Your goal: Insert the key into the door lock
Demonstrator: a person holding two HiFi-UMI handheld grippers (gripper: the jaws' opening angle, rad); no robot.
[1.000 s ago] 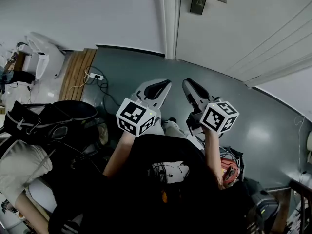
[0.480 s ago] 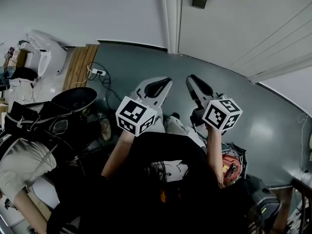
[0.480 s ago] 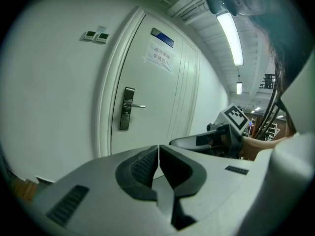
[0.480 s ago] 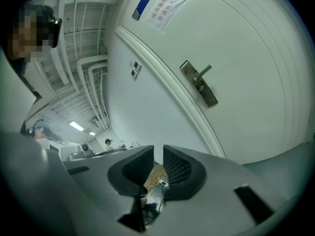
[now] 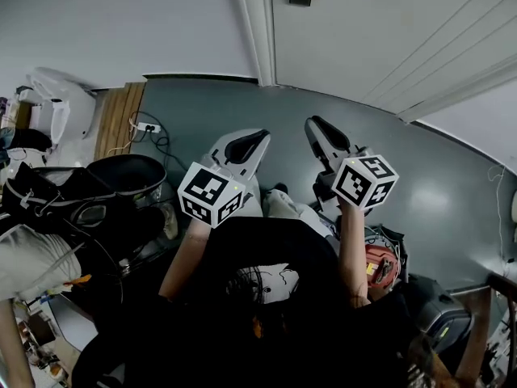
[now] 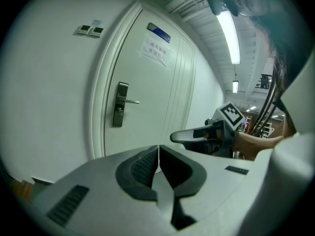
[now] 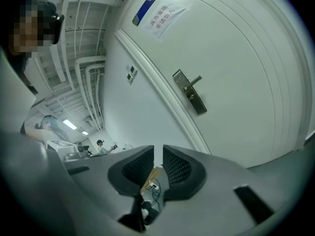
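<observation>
door lock [image 6: 119,104] well ahead of left gripper [image 6: 158,151], jaws together, and right gripper [image 7: 157,156], slightly parted; probably failing, no key held.

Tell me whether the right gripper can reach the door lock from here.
Probably yes, after moving closer: nothing stands between the right gripper and the door lock, but it is well short of the door. Its jaws are slightly apart with nothing between them.
</observation>
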